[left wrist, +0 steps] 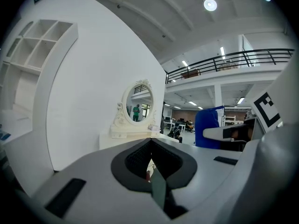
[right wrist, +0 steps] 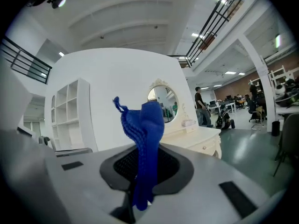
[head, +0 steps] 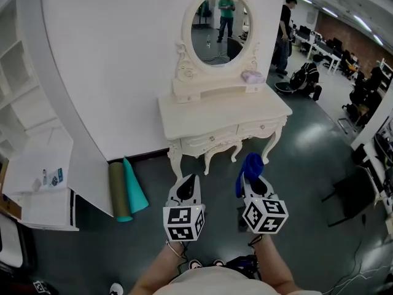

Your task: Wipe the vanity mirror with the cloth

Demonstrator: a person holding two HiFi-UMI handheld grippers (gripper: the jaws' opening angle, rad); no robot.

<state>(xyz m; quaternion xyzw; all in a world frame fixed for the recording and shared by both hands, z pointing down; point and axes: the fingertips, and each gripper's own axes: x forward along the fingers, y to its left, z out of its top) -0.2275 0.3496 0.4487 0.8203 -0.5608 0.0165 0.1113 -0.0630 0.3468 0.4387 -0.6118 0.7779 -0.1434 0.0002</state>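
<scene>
An oval vanity mirror [head: 218, 26] in a carved cream frame stands on a cream dressing table [head: 209, 112] against the white wall. The mirror also shows small in the left gripper view [left wrist: 139, 105] and the right gripper view [right wrist: 163, 101]. My right gripper [head: 252, 168] is shut on a blue cloth [head: 250, 166], which sticks up from the jaws [right wrist: 142, 139]. My left gripper [head: 188, 185] is shut with nothing in it [left wrist: 150, 169]. Both grippers hang in front of the table, some way short of it.
A white shelf unit [head: 34, 134] stands at the left. Two rolled mats [head: 128, 189] lean on the floor beside the table. A small pale object [head: 252, 76] lies on the table by the mirror. People [head: 285, 32], desks and chairs [head: 350, 192] fill the right.
</scene>
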